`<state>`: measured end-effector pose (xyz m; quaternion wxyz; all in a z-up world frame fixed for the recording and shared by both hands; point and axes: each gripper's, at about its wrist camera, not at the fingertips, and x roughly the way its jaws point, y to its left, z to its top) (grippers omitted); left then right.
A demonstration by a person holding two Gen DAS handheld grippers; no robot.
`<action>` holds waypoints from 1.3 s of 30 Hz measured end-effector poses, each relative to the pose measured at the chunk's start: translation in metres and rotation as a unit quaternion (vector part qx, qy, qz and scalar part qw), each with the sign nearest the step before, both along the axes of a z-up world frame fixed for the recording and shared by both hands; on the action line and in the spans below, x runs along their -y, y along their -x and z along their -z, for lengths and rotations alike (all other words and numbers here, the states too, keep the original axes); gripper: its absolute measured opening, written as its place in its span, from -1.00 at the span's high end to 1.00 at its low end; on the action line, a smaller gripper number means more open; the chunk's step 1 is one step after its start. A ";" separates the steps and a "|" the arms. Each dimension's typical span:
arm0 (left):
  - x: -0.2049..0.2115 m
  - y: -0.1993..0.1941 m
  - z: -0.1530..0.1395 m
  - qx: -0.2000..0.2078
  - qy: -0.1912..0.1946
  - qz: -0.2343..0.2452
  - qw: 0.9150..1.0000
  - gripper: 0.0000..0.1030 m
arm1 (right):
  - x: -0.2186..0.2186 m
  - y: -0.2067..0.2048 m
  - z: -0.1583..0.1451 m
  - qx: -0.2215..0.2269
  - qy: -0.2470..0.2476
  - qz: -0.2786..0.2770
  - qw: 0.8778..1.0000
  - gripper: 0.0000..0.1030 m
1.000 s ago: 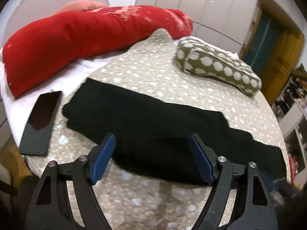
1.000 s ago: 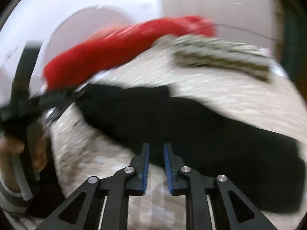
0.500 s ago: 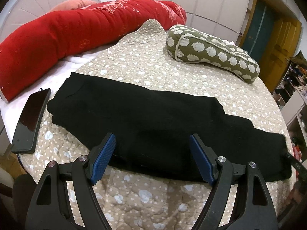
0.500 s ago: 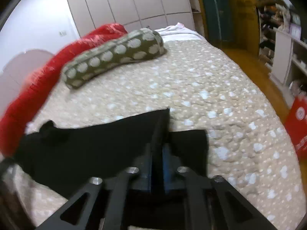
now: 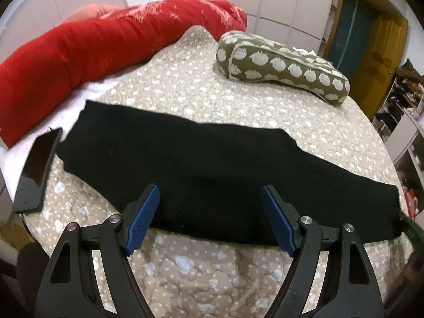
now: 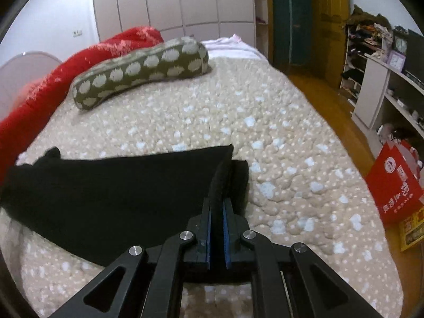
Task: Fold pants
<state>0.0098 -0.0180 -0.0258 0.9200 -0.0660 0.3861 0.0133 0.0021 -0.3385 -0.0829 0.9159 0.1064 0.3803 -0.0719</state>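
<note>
Black pants [image 5: 212, 164] lie folded lengthwise in a long strip across the beige spotted bedspread [image 5: 201, 98]. My left gripper [image 5: 210, 209] is open, its blue pads hovering over the near edge of the pants' middle, holding nothing. My right gripper [image 6: 217, 213] is shut on the leg end of the pants [image 6: 119, 188], with the cloth pinched upright between its blue pads. The right gripper's tip also shows at the far right of the left wrist view [image 5: 409, 224].
A long red pillow [image 5: 92, 45] and a green spotted bolster [image 5: 281, 63] lie at the back of the bed. A black phone [image 5: 37, 164] lies at the left edge beside the waistband. A red bag [image 6: 392, 185] and shelves [image 6: 384, 92] stand on the floor to the right.
The right gripper moved from the pants' near edge to the leg end and closed on the cloth there. The left gripper stayed open above the middle, shifting slightly.
</note>
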 end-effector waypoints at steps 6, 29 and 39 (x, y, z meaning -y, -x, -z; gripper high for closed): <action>0.015 -0.004 0.000 0.000 -0.004 0.013 1.000 -0.54 | 0.005 0.020 -0.028 0.028 -0.018 0.013 0.999 0.71; 0.052 -0.019 0.021 -0.019 -0.045 0.050 0.998 -0.54 | -0.022 0.014 -0.012 0.012 -0.042 -0.030 0.999 0.57; 0.051 -0.014 0.017 -0.019 -0.039 0.053 0.998 -0.54 | -0.025 0.018 -0.022 0.014 -0.025 -0.025 0.999 0.51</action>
